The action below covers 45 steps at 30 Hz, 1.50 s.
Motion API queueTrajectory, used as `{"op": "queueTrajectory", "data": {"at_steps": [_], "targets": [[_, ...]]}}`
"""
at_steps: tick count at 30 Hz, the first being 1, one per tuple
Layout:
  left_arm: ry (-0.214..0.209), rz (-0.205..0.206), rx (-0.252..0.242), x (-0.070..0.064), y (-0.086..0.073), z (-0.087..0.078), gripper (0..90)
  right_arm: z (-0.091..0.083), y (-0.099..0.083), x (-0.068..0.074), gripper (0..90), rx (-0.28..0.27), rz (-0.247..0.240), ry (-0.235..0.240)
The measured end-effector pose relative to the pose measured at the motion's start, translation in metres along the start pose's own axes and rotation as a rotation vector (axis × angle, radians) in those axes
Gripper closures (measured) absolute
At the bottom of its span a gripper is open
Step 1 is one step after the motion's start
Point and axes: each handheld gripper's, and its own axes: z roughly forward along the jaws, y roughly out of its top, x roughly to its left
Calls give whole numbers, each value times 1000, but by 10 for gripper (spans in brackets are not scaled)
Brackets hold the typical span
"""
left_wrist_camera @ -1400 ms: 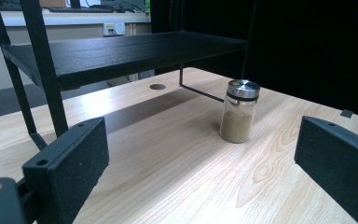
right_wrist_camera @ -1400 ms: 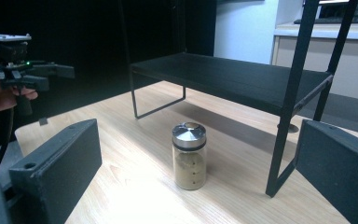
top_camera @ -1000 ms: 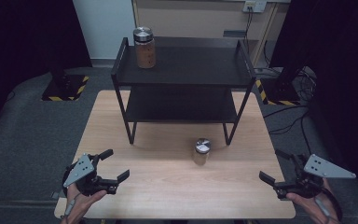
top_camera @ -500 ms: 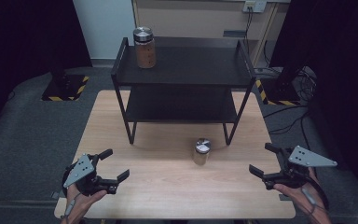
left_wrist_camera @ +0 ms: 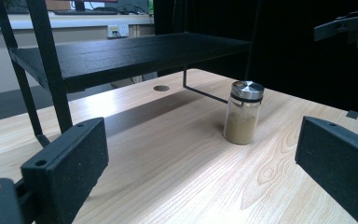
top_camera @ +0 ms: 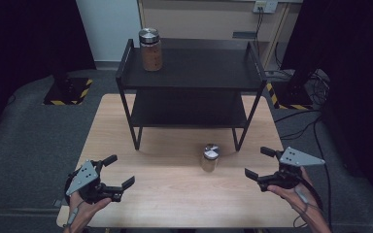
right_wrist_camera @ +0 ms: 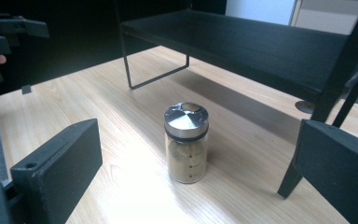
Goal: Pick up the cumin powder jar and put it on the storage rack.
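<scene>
The left gripper [top_camera: 119, 171] sits over the desk's [top_camera: 175, 204] near left corner, held in a hand [top_camera: 80, 206], its 2 jaws spread wide with nothing between them. Behind it the black rack [top_camera: 189, 77] stands on the desk's far half, with 2 shelves; a big jar [top_camera: 150, 49] of brown powder stands at the left end of the top shelf. The small jar [top_camera: 209, 157] stands upright on the bare wood just in front of the rack's front right leg, nearer the right edge than the left. It is clear glass with a round silver lid [right_wrist_camera: 186, 119] and is about half full of tan powder. The right gripper [top_camera: 260, 161] is near the desk's right edge, jaws wide apart and empty, pointing at the small jar, apart from it
</scene>
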Motion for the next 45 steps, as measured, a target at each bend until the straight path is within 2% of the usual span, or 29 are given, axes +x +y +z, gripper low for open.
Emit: {"op": "queueTrajectory", "data": {"at_steps": [10, 26, 45], "targets": [[-3, 1, 1, 0, 0, 0, 12, 38, 1, 0, 26, 30, -10, 7], [-7, 3, 6, 1, 0, 1, 13, 97, -1, -2, 42, 85, 4, 13], [-9, 4, 7, 2, 0, 1, 12, 148, -11, -3, 127, 126, 7, 27]]}}
